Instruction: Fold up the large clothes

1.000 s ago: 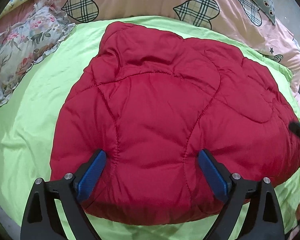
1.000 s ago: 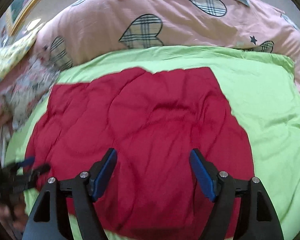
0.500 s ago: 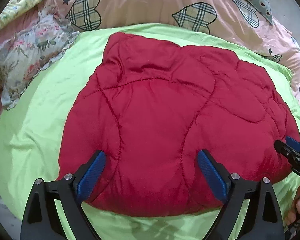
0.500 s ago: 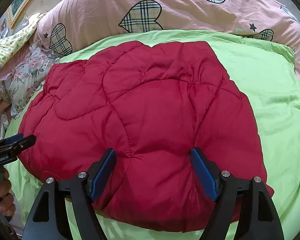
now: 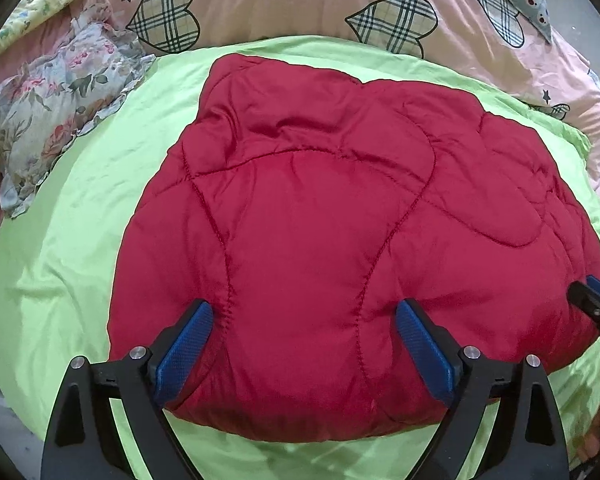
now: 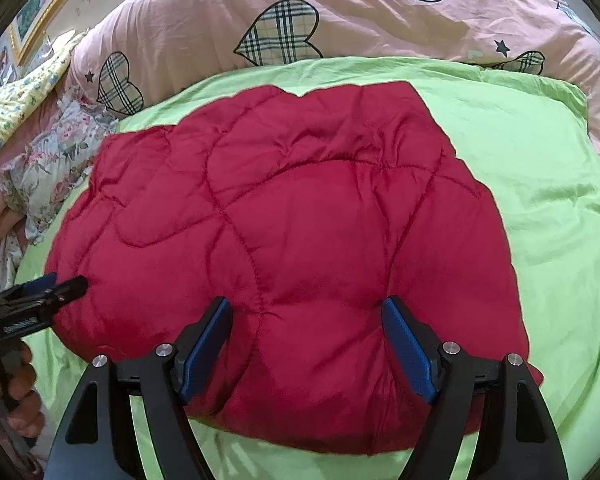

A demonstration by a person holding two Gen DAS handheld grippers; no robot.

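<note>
A red quilted padded garment (image 5: 340, 224) lies folded into a thick bundle on a lime-green sheet (image 5: 80, 240); it also shows in the right wrist view (image 6: 300, 248). My left gripper (image 5: 304, 312) is open and empty, its blue pads spread over the bundle's near edge. My right gripper (image 6: 306, 308) is open and empty in the same way over the near edge. The right gripper's tip (image 5: 592, 300) shows at the bundle's right side, and the left gripper (image 6: 48, 292) shows at its left side.
A pink duvet with plaid hearts (image 5: 300, 4) lies behind the green sheet, also in the right wrist view (image 6: 340, 12). A floral pillow (image 5: 56, 100) sits at the far left. A gold picture frame (image 6: 32, 20) stands at the upper left. A hand (image 6: 12, 392) holds the left gripper.
Both grippers have pulled back and up from the bundle, which now lies released; each stays open. More green sheet shows around the garment than a second ago.
</note>
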